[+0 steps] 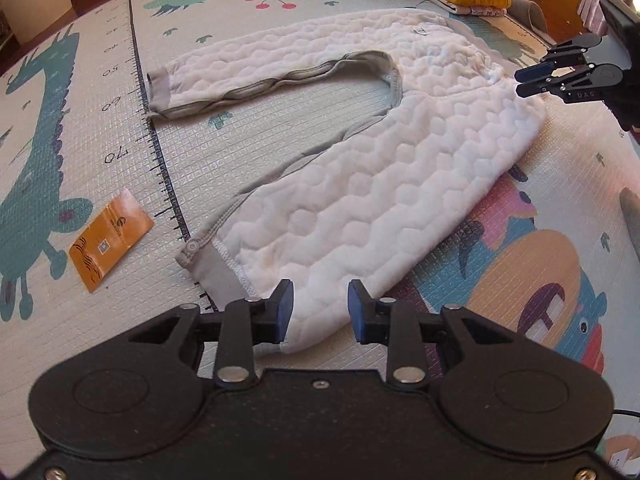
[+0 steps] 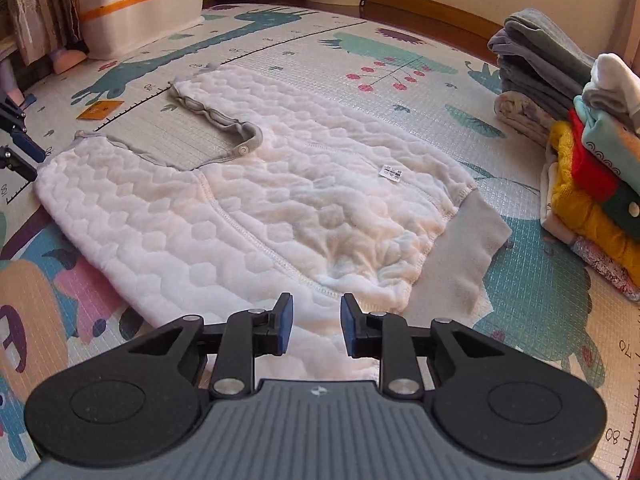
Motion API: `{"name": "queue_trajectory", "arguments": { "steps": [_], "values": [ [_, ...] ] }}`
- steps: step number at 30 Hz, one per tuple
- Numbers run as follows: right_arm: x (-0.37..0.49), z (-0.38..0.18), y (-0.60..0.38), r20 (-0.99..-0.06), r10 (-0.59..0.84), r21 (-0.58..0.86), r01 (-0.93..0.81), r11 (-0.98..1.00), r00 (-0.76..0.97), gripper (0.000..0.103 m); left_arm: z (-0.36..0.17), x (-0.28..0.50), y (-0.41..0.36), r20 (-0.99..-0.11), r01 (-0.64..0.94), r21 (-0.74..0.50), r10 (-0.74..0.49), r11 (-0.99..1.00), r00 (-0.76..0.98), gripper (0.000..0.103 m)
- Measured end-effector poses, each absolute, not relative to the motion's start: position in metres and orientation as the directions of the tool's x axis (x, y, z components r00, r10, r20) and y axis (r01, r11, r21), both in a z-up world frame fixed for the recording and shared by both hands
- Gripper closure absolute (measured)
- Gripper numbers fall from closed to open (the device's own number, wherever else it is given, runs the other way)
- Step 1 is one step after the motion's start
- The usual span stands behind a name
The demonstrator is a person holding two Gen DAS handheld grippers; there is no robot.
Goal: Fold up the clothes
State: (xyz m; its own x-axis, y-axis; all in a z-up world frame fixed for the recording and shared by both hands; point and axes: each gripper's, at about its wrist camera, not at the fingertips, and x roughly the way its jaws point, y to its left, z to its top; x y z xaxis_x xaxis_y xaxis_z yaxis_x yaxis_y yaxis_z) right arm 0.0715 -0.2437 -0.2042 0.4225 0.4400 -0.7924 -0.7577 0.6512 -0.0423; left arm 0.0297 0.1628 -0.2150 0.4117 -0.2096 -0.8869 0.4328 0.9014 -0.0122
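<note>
Jaws apart on both tools, gripping nothing. Left gripper (image 1: 320,312) poised over the cuffed end of one leg of the white quilted baby pants (image 1: 360,184); right gripper (image 2: 316,326) poised over the garment's near edge beside the grey waistband (image 2: 460,248). Pants spread flat and unfolded on the patterned play mat (image 1: 240,144), legs splayed apart, grey snap-button trim (image 2: 224,128) running along the inner seam. Judged to be the opening step: no fold made yet, both tools lined up for a first pinch. Next move likely calls for closing on cloth at both ends and carrying one leg across onto the other, edges matched. Off to one side, a stack of folded clothes (image 2: 580,152); an orange packet (image 1: 110,238) lying on the mat, well apart from the pants.
</note>
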Motion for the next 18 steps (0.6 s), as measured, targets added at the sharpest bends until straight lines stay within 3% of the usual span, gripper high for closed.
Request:
{"name": "queue_trajectory", "arguments": {
  "steps": [2, 11, 13, 18],
  "values": [
    [0.063, -0.205, -0.244, -0.803, 0.429, -0.082, -0.788, 0.61, 0.415, 0.075, -0.215, 0.024, 0.166, -0.88, 0.479, 0.045, -0.192, 0.877, 0.434, 0.06],
    [0.076, -0.229, -0.234, -0.843, 0.393, -0.064, -0.793, 0.606, 0.368, 0.072, -0.234, 0.035, 0.174, -0.861, 0.451, 0.048, -0.191, 0.891, 0.471, 0.059],
    [0.076, -0.223, -0.242, -0.845, 0.4, -0.02, -0.768, 0.64, 0.355, 0.072, -0.244, 0.035, 0.176, -0.87, 0.452, 0.044, -0.188, 0.891, 0.456, 0.054],
    [0.05, -0.187, -0.256, -0.832, 0.425, -0.045, -0.806, 0.59, 0.357, 0.07, -0.228, 0.029, 0.184, -0.857, 0.451, 0.001, -0.232, 0.892, 0.461, 0.055]
  ]
}}
